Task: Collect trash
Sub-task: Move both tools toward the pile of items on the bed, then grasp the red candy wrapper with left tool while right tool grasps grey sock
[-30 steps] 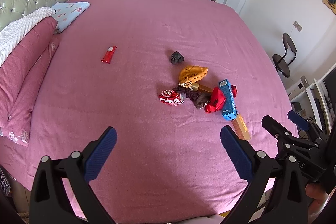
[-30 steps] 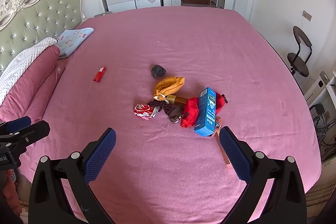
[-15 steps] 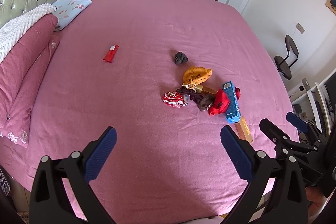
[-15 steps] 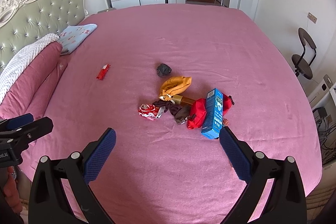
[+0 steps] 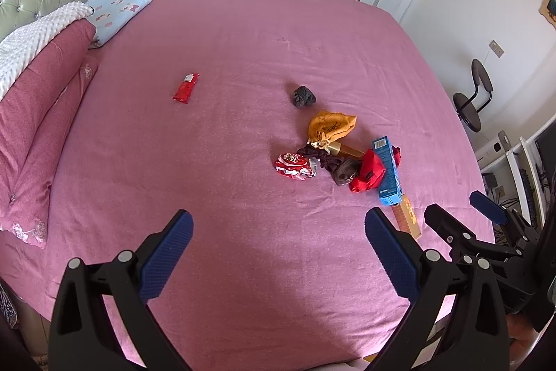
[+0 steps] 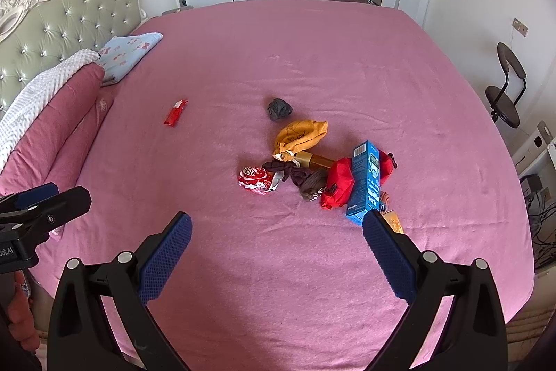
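In the left wrist view, the left gripper (image 5: 278,244) hangs over the near edge of the bed (image 5: 243,33), its fingers spread wide and holding nothing. The trash lies ahead of it: a red wrapper (image 5: 186,87) alone at about 11 o'clock, a crumpled red packet (image 5: 293,166) near 12, and at 1 o'clock a heap with an orange pouch (image 5: 330,126), a gold tube (image 5: 347,149), a red bag (image 5: 368,174), a blue box (image 5: 387,171) and a yellow box (image 5: 406,214); a grey wad (image 5: 303,96) sits just beyond. The right gripper (image 5: 465,214) shows at 3 o'clock. In the right wrist view, that gripper (image 6: 276,242) is likewise wide open and empty, with the blue box (image 6: 365,179) just off its right fingertip and the packet (image 6: 255,180) near 12 o'clock. The step looks like the approach, with nothing picked yet. The next move probably calls for lowering one gripper over a single piece, such as the box, and closing on it without snagging the sheet.
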